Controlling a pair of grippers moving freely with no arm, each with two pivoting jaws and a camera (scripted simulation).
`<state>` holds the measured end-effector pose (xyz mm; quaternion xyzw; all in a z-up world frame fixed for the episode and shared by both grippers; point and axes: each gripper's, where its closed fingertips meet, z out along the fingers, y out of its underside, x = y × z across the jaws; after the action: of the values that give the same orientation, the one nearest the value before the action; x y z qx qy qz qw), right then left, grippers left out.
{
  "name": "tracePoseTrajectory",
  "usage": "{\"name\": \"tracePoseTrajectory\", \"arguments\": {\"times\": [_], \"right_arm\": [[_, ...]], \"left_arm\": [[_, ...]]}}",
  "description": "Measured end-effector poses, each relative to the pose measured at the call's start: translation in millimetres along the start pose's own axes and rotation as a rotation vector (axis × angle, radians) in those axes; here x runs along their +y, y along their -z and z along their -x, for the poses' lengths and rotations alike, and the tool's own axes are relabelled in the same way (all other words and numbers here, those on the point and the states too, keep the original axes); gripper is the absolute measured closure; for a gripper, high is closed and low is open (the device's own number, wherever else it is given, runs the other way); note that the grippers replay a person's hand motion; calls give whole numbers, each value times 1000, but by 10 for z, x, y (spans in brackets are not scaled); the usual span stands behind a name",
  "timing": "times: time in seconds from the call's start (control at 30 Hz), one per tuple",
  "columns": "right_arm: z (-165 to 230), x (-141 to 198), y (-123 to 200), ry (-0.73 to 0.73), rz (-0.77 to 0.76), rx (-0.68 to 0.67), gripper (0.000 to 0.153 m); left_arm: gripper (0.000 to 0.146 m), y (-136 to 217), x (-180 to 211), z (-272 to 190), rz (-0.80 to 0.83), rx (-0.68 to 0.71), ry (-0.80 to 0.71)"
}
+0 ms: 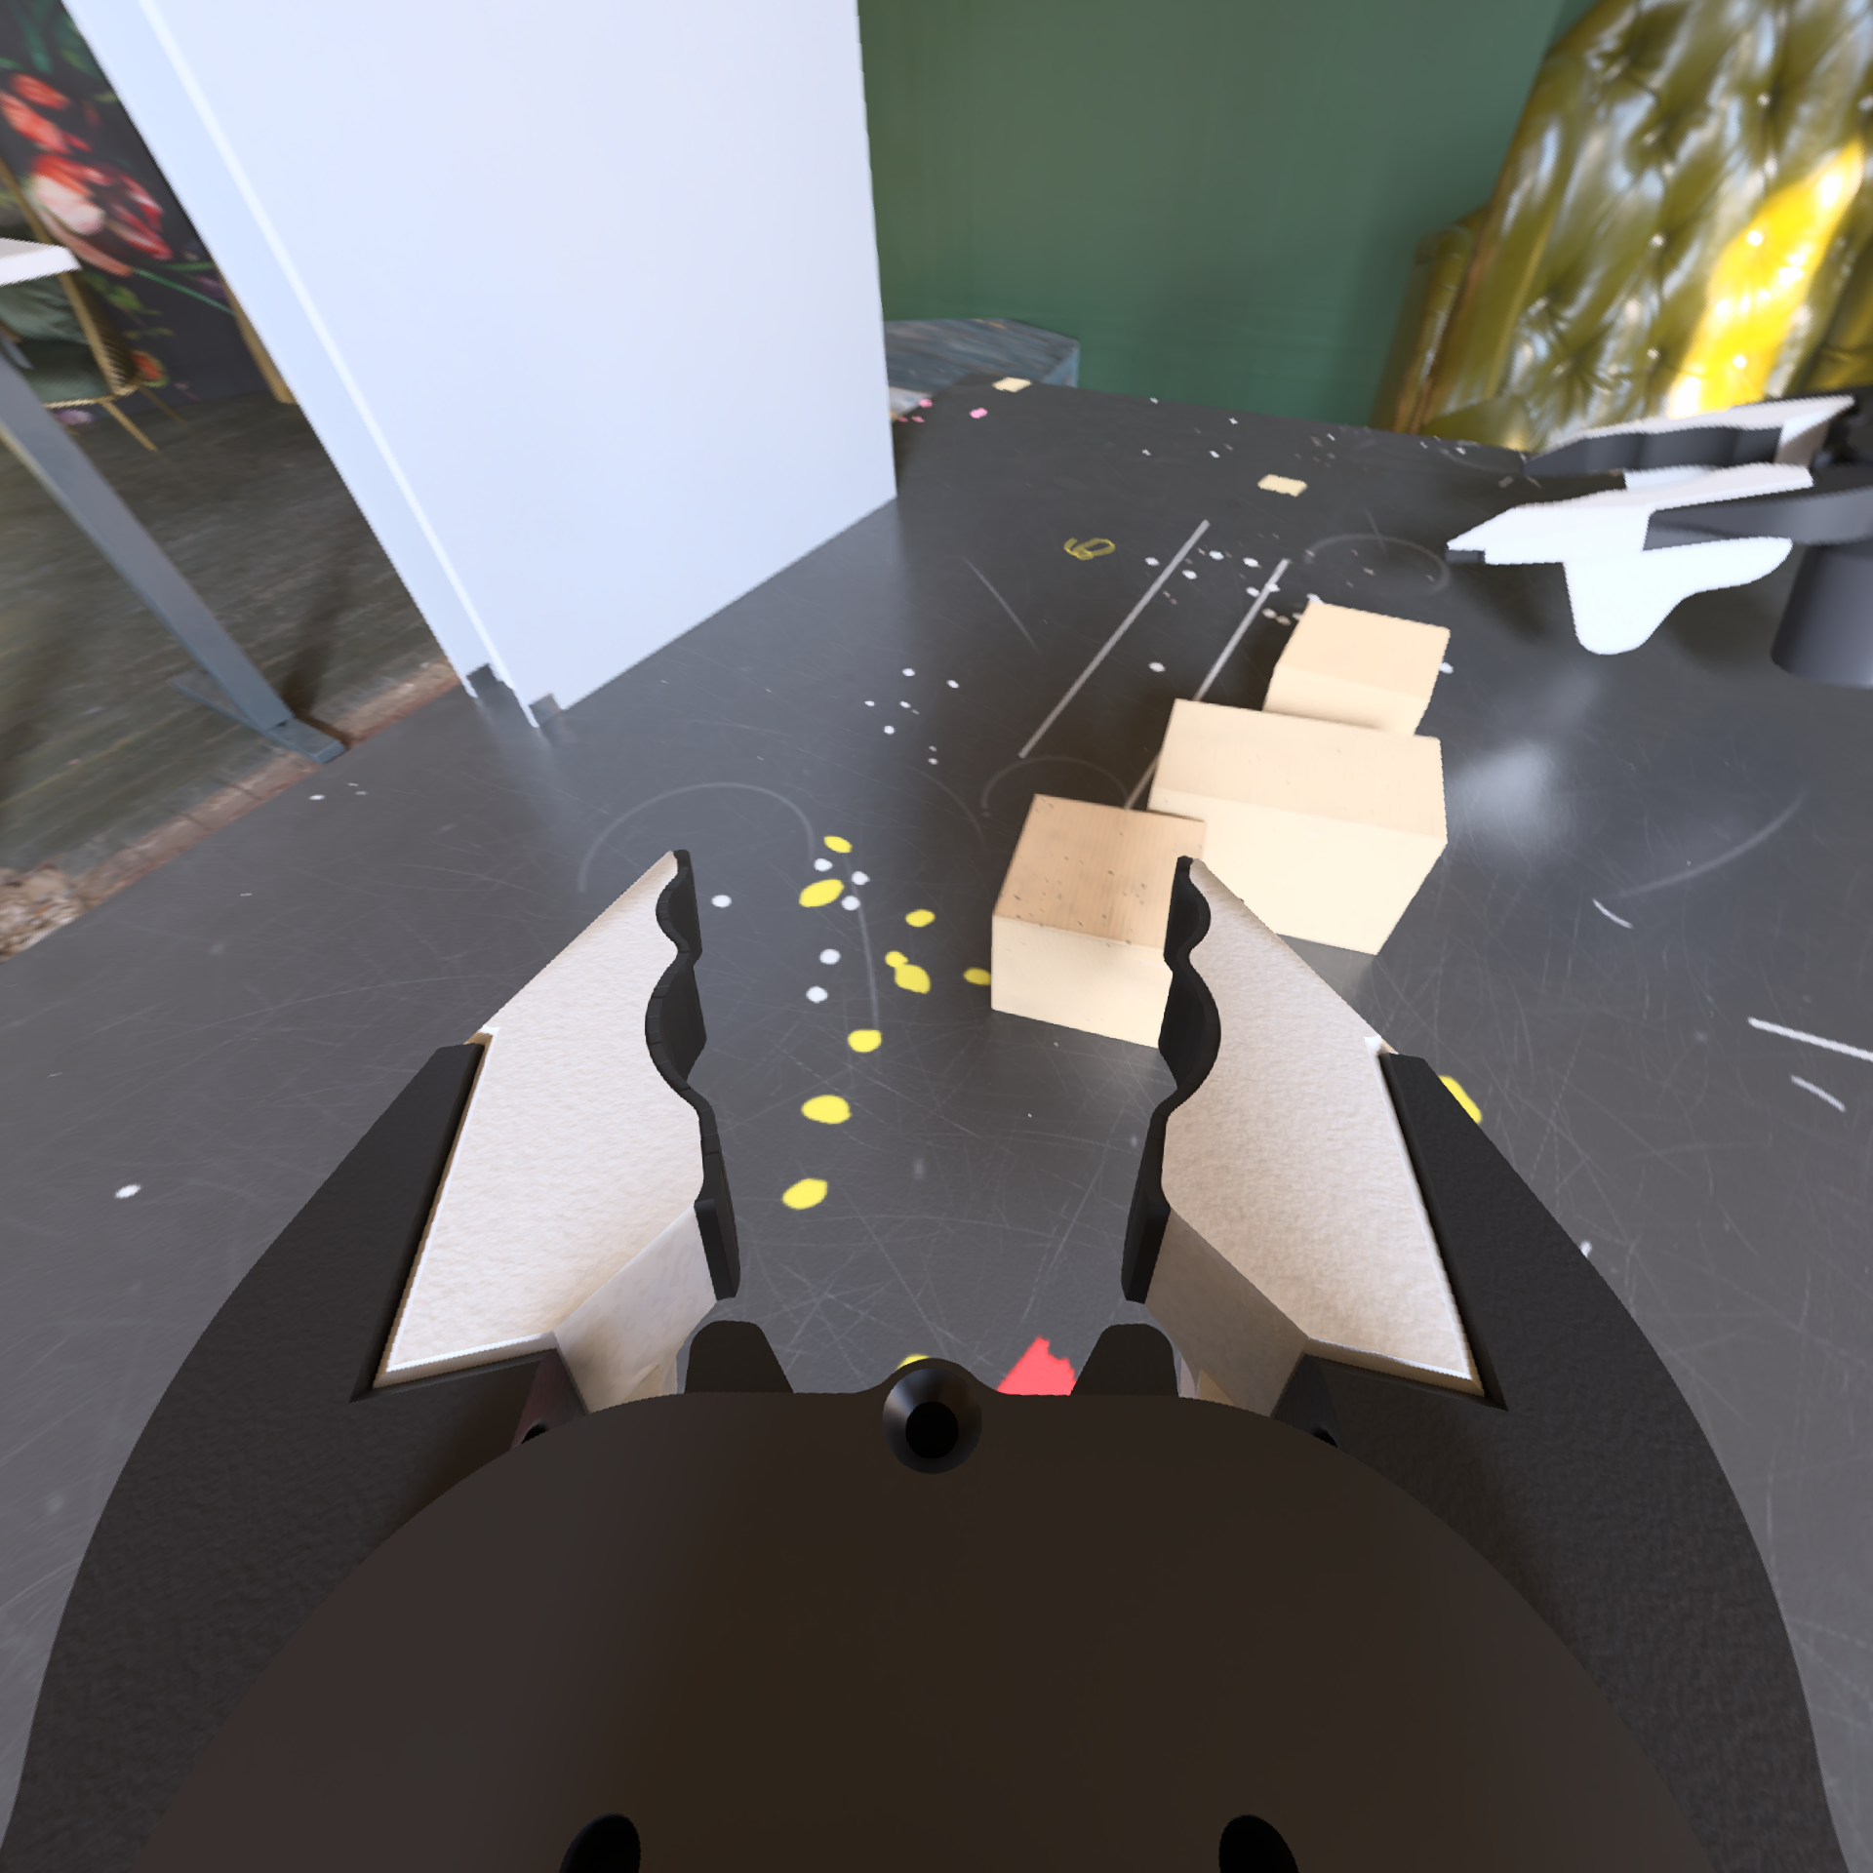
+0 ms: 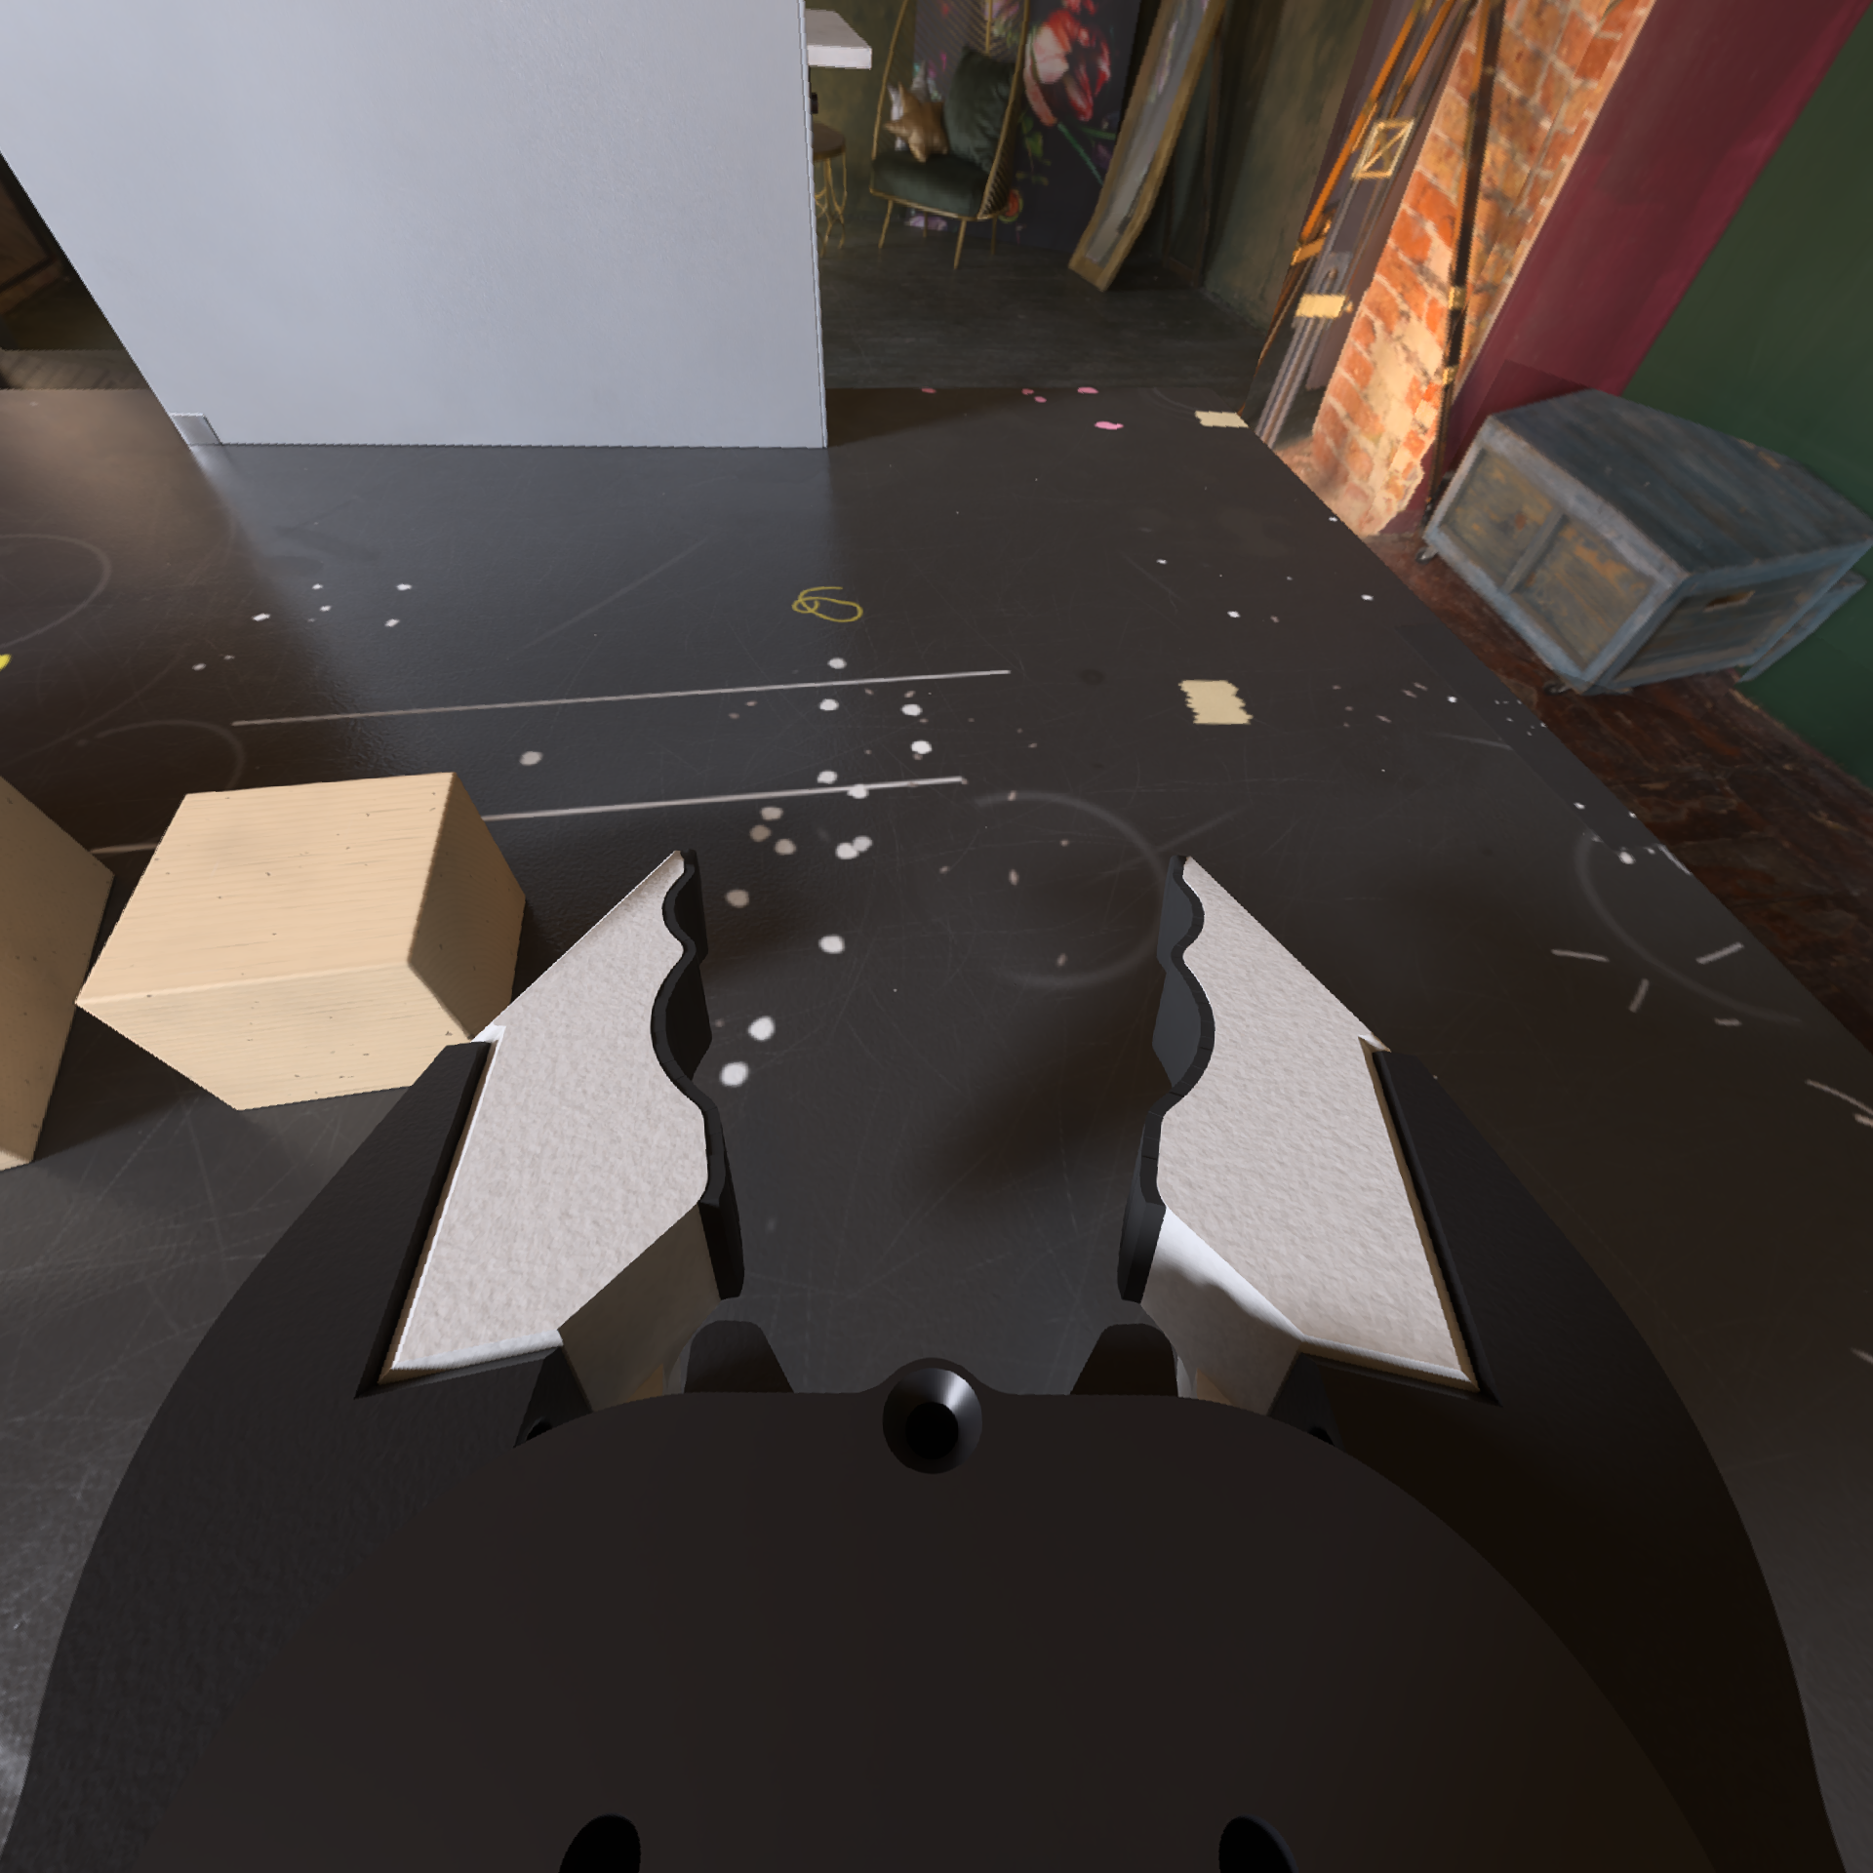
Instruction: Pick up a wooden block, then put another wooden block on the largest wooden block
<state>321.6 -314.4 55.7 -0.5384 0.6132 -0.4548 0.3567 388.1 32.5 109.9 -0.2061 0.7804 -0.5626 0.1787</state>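
Observation:
Three pale wooden blocks stand in a row on the dark table in the left wrist view: a near block [image 1: 1090,912], the largest block [image 1: 1307,826] behind it, and a small far block [image 1: 1358,664]. My left gripper [image 1: 932,872] is open and empty above the table, with the near block just beyond its right fingertip. My right gripper [image 2: 932,872] is open and empty; a wooden block [image 2: 304,932] sits to its left, and the edge of another block [image 2: 41,973] shows at the frame's left. The right gripper also shows in the left wrist view [image 1: 1662,527], far right.
A white upright panel [image 1: 568,334] stands on the table at the back left, also in the right wrist view [image 2: 456,223]. The table [image 1: 405,963] is speckled with paint spots. Its right edge [image 2: 1520,730] drops to a floor with a blue-grey chest [image 2: 1652,537].

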Motion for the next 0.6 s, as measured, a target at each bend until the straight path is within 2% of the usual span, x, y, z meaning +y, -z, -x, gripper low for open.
{"name": "tracePoseTrajectory", "arguments": {"times": [0.13,0.27,0.47,0.6], "right_arm": [[0,-36,15,-15,-13,-5,62],[-1,-105,43,-60,-44,-23,69],[47,-122,25,-62,-43,-47,62],[127,-148,1,-63,-44,-76,62]], "left_arm": [[44,-153,213,-149,51,74,-51],[43,-284,383,-335,84,136,-125],[36,-522,535,-503,134,196,-257],[42,-694,705,-480,243,198,-279]]}}
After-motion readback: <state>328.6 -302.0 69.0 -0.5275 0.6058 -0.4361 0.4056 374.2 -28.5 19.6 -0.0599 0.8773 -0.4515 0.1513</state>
